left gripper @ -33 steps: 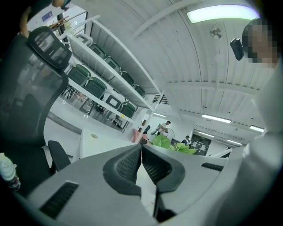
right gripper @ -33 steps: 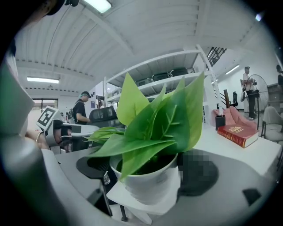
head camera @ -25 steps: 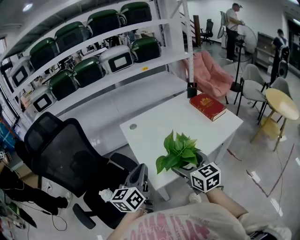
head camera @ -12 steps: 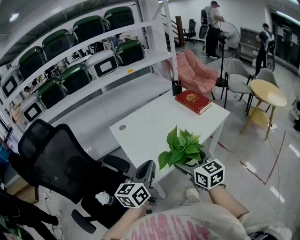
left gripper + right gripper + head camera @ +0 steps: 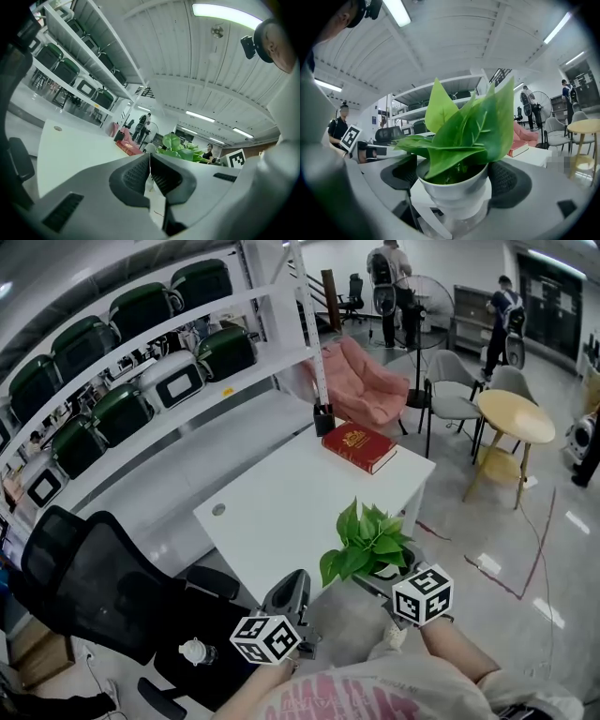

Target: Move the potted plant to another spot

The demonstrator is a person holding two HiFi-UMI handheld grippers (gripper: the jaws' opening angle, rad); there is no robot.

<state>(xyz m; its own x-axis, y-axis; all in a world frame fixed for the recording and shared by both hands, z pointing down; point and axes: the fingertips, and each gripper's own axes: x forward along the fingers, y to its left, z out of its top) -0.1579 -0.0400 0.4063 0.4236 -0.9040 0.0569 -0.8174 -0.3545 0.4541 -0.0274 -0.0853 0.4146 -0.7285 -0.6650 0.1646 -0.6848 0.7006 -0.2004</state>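
Head view — right gripper (image 5: 385, 578) clamps plant (image 5: 366, 538)

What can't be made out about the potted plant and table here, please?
White pot: in the head view, leaves cover most of it.
Pot's underside, whether it touches the table: hidden by the right gripper in both views.
Red book cover print: too small, head view.

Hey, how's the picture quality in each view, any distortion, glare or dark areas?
Head view: the fisheye lens bows the shelves; the light is even and bright, and the picture is sharp. Left gripper view: dark rounded corners, ceiling light blown out. Right gripper view: potted plant crisp up close, corners dark.
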